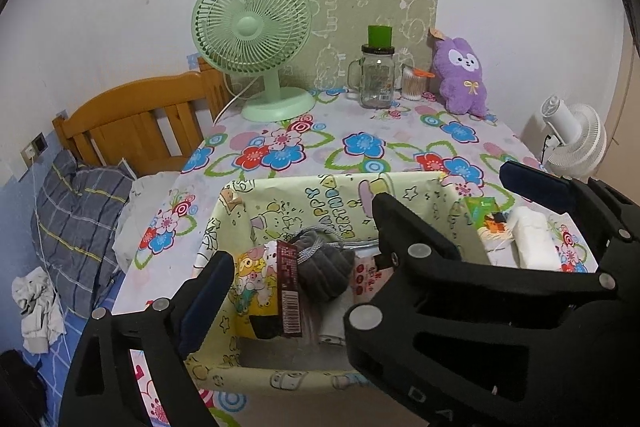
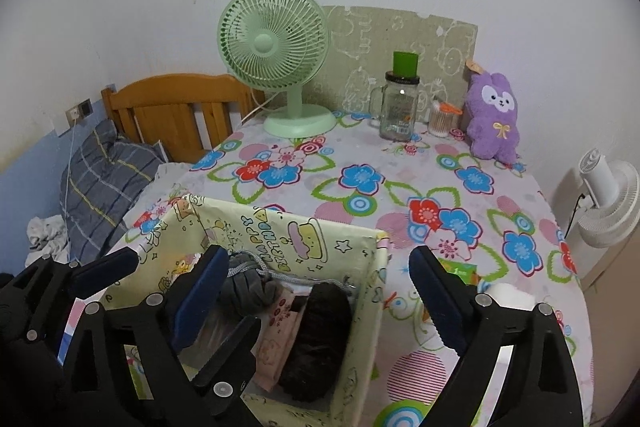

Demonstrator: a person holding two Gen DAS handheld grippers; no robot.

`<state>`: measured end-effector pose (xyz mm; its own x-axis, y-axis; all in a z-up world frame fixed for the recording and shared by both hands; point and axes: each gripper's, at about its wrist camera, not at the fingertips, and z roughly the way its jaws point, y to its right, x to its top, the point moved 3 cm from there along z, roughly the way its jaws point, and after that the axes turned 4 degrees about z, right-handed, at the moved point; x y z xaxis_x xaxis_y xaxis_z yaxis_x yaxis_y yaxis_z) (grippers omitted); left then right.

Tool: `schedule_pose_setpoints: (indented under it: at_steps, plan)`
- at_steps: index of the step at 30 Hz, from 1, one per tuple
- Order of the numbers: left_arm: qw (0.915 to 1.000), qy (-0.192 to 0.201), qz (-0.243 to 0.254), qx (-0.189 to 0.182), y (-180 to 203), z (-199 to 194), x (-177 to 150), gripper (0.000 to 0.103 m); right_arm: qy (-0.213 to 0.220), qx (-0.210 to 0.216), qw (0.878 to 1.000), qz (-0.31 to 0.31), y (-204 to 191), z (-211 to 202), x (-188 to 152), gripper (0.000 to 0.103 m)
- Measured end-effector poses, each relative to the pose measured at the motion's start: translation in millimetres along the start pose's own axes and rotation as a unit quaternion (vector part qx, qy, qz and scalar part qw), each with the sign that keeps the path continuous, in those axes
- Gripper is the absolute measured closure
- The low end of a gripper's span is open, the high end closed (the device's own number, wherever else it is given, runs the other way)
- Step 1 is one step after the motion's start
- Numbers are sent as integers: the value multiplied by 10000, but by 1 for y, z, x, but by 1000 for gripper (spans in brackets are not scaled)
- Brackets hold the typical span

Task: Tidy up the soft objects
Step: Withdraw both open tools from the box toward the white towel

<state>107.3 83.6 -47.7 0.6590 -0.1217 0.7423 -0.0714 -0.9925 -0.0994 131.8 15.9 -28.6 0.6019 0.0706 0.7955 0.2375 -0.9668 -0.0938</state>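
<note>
Right wrist view: right gripper point(image 2: 316, 301) gapes empty above the box's point(image 2: 362, 311) grey plush point(image 2: 248, 291).

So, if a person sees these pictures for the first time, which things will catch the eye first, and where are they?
Probably the mint-green fan, standing at the far end of the table beside the glass jar, and the purple plush toy sitting at the far right corner. The flowered tablecloth is loud too. Near the camera, the yellow cartoon-print box holds a grey soft thing and packets, with both open grippers above it.
</note>
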Motion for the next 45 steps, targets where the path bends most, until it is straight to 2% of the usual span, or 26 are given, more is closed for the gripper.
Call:
schedule_pose_setpoints:
  at_steps: [18, 27, 45]
  plan:
    - [9996, 292, 37, 27, 31, -31, 6, 9, 329, -95, 9994, -6, 24, -45, 3, 6]
    - [9990, 441, 30, 5, 47, -45, 8, 2, 487, -155, 9987, -6, 37, -63, 4, 4]
    - [9987, 482, 64, -181, 85, -47, 8, 0, 604, -310, 9976, 92, 74, -81, -7, 4]
